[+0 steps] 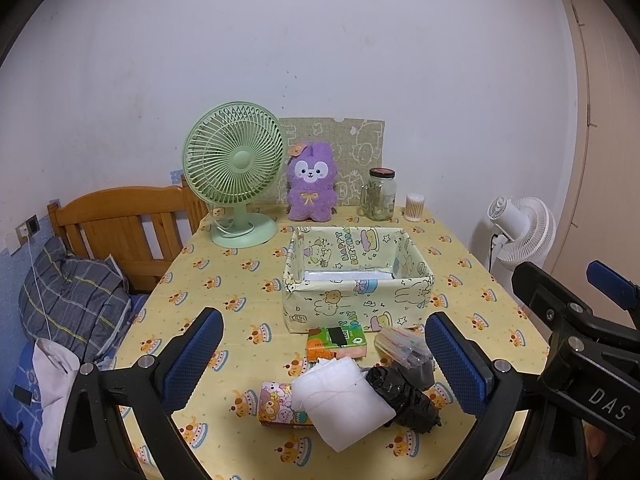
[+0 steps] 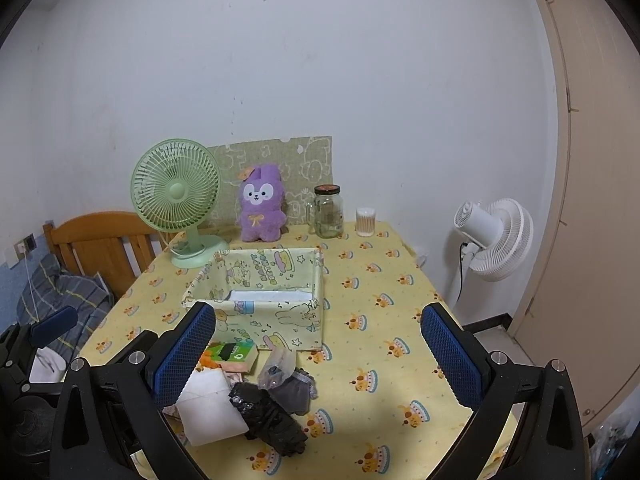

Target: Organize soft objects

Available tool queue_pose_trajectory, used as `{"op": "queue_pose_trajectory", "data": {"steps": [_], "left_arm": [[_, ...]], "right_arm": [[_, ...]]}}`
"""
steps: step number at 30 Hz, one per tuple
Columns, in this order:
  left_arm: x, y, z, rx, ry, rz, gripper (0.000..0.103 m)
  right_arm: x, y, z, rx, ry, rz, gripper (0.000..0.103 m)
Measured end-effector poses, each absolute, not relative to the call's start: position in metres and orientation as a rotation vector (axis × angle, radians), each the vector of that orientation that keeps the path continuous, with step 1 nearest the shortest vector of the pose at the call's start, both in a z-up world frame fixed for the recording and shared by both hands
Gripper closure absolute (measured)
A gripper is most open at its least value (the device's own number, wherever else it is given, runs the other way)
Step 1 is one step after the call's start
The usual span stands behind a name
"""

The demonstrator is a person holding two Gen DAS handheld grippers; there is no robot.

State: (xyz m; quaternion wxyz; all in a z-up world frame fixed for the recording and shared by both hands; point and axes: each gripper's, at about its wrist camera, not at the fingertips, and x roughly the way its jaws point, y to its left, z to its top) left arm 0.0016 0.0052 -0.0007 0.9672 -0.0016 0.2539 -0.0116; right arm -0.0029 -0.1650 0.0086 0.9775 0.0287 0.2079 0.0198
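Observation:
A pile of soft things lies at the table's near edge: a white folded cloth [image 1: 344, 404], a black crumpled bag [image 1: 404, 396], a clear plastic bag [image 1: 400, 346], a green and orange tissue pack [image 1: 336, 342] and a cartoon tissue pack [image 1: 276, 404]. Behind the pile stands an open box [image 1: 356, 280] with a cartoon print. My left gripper [image 1: 324, 364] is open and empty above the pile. My right gripper [image 2: 320, 356] is open and empty to the right of the pile. In the right wrist view the cloth [image 2: 208, 408], the black bag [image 2: 268, 416] and the box [image 2: 260, 300] show.
A green desk fan [image 1: 234, 172], a purple plush rabbit [image 1: 312, 184], a glass jar [image 1: 380, 196] and a cotton swab tub [image 1: 415, 207] stand along the wall. A wooden bed headboard [image 1: 120, 232] is on the left, a white floor fan [image 1: 520, 232] on the right.

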Motion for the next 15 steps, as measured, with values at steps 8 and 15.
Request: {"op": "queue_pose_trajectory", "data": {"steps": [8,15], "left_arm": [[0.002,0.004,-0.002,-0.011,0.512,-0.018,0.005],[0.003,0.003,-0.011,-0.006,0.523,-0.011,0.012]], "right_arm": [[-0.002,-0.163,0.009,0.055,0.415,0.047,0.000],[0.002,-0.160,0.002,0.056,0.428,0.063,0.000]]}}
